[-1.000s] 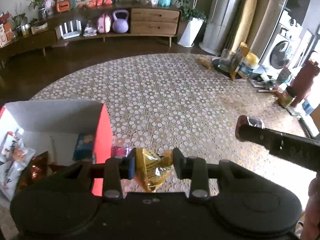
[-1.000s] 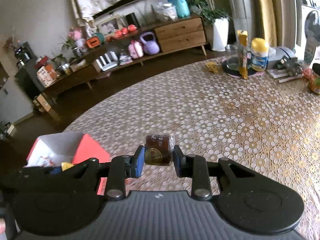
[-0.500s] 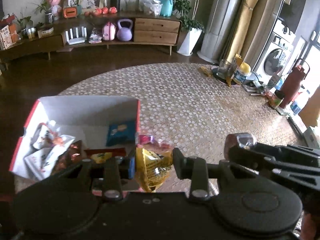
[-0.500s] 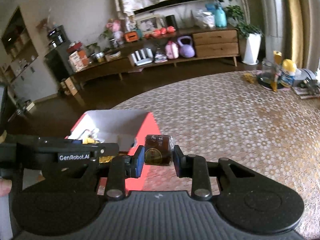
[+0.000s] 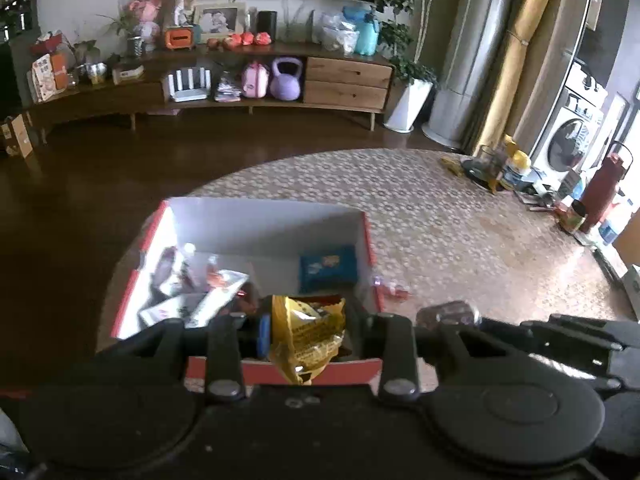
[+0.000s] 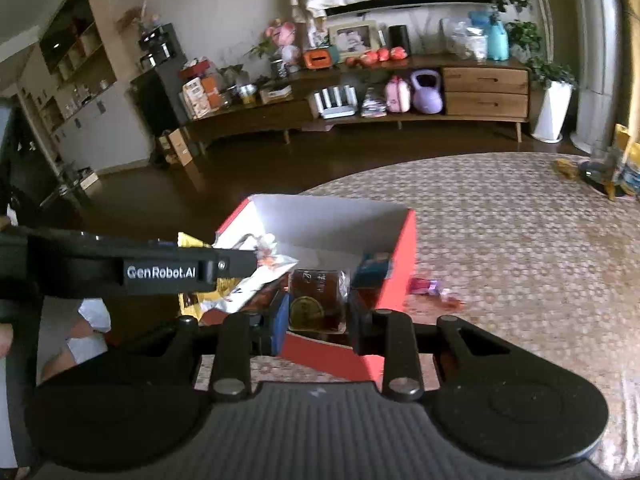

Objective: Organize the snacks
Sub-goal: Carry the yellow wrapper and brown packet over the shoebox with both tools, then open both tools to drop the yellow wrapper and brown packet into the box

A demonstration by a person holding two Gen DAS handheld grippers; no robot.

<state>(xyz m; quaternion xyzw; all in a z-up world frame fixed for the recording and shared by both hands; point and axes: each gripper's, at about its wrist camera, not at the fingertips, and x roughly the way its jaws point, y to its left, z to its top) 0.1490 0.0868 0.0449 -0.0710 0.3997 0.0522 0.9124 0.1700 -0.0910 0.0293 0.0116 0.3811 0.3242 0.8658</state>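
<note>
The left tongs (image 5: 308, 330) pinch a crumpled yellow snack packet (image 5: 306, 336) between their pads; the packet's lower end hangs below the fingers and hides part of what lies behind it. Just beyond these tongs stands an open red box (image 5: 366, 236) with white inner walls, resting on the table (image 5: 460, 220) with its flower-patterned cloth. The tongs' own black body cuts off the near wall of the box, so only a red strip of it shows.

Inside the box, ahead and to the left of the left tongs, lie several white and red wrappers (image 5: 192, 292) piled over one another; their print is blurred and unreadable. A blue packet (image 5: 328, 266) leans against the far right wall. Just outside the box, right of the tongs, small pink sweets (image 5: 390, 290) lie on the cloth.

The right tongs (image 6: 318, 306) grip a small brown snack in clear wrap (image 6: 318, 300), a gold round mark on its face; the text on it is too soft to read. Beyond and under them is the near right corner of the box (image 6: 406, 264). In the right wrist view the left tool's arm crosses the left side and covers much of the box's contents.

At the far right edge of the table stand jars and a dark red bottle (image 5: 602, 190), partly cut off.
</note>
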